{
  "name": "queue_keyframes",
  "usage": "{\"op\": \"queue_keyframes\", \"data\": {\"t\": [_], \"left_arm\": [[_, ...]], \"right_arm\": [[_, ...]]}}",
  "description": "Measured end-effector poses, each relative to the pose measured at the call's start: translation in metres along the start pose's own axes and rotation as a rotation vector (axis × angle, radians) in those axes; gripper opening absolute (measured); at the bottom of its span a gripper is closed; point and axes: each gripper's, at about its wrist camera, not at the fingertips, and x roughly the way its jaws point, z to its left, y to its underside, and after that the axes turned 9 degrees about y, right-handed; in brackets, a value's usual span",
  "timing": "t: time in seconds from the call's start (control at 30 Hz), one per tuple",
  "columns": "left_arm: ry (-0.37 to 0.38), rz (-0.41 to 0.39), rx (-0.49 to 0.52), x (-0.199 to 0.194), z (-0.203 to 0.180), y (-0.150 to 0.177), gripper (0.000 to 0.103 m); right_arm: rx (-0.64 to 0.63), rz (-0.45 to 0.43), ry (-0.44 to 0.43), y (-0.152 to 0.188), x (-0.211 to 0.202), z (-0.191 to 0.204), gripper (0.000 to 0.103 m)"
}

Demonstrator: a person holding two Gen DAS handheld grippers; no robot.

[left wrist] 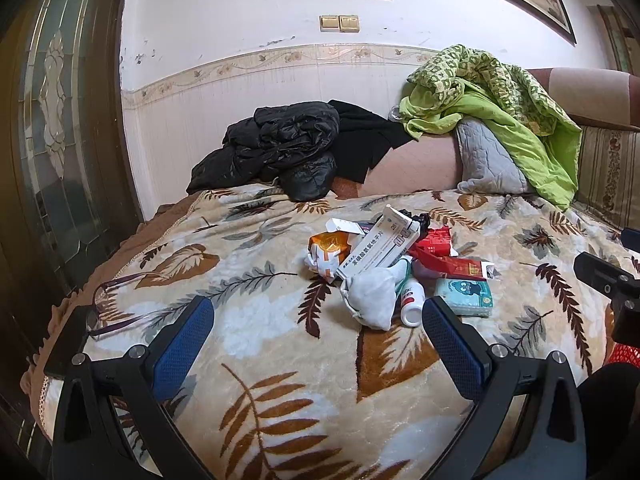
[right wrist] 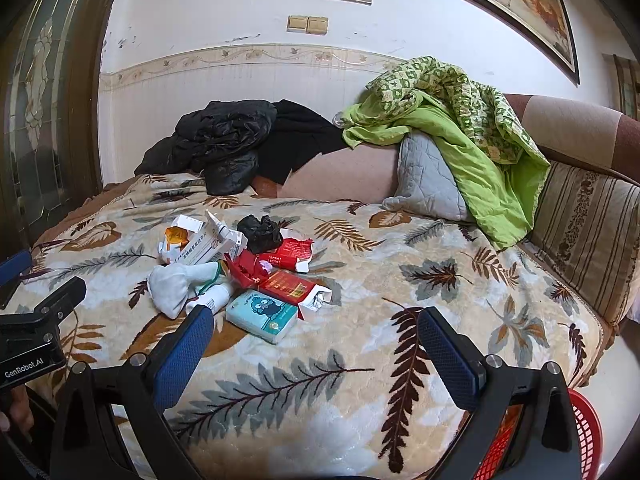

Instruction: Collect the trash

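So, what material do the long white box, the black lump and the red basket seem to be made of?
Long white box: probably thin cardboard, matte, with printed text and creased open flaps. Black lump: likely thin plastic film, perhaps a bag; it is crumpled and glossy. Red basket: seemingly rigid plastic, given its shiny open lattice wall.

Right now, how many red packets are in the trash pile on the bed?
2: one torn red packet behind the pile beside the black bag, one red packet just behind the blue tissue pack. Others may be hidden.

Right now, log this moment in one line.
left tongs open, empty | right tongs open, empty | trash pile untouched on blanket | red basket near right
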Motion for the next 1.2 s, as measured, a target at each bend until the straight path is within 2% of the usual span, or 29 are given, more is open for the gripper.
{"op": "queue_keyframes", "data": {"t": [1.07,1.2], "left_arm": [[0.013,0.015,-0.023,0.005,0.012,0.001,0.103],[0.059,0.06,-0.128,0.017,0.018,0.006,0.103]], "right_arm": [[0.009,0.02,-0.01,0.002,0.002,0.0,0.103],[0.026,0.057,-0.042,0.003,0.009,-0.003,0.103]]}}
